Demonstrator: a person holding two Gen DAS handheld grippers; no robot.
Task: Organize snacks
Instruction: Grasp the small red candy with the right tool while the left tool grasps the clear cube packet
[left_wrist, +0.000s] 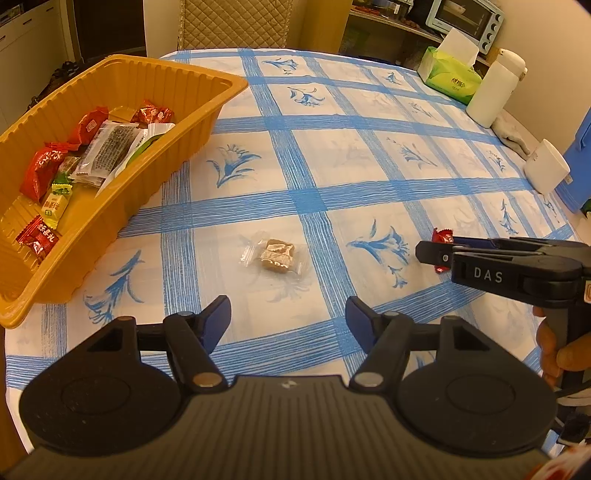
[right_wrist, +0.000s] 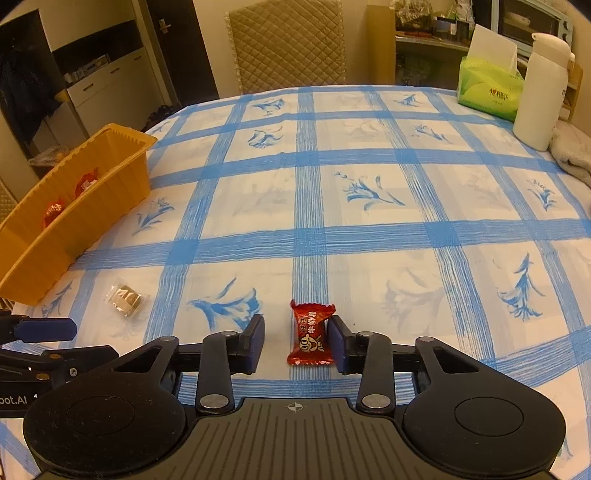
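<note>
Orange tray (left_wrist: 207, 122) far left, holding wrapped snacks. Clear-wrapped brown candy (left_wrist: 275, 254) lies flat ahead of left gripper (left_wrist: 288, 317), jaws wide, empty. Red candy (right_wrist: 311, 338), long axis near-far, sits between right gripper (right_wrist: 297, 341) jaws, right pad touching, left pad apart. Tissue box (right_wrist: 487, 88), white bottle (right_wrist: 539, 92) far right.

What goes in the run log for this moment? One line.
left gripper: open, empty | right gripper: open around red candy | brown candy: on tablecloth | tray: part filled

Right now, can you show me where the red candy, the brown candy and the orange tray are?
red candy (right_wrist: 311, 336), right wrist view, middle of its wrapper.
brown candy (left_wrist: 277, 254), left wrist view, the brown block inside the clear wrapper.
orange tray (left_wrist: 177, 142), left wrist view, its ribbed side wall.
</note>
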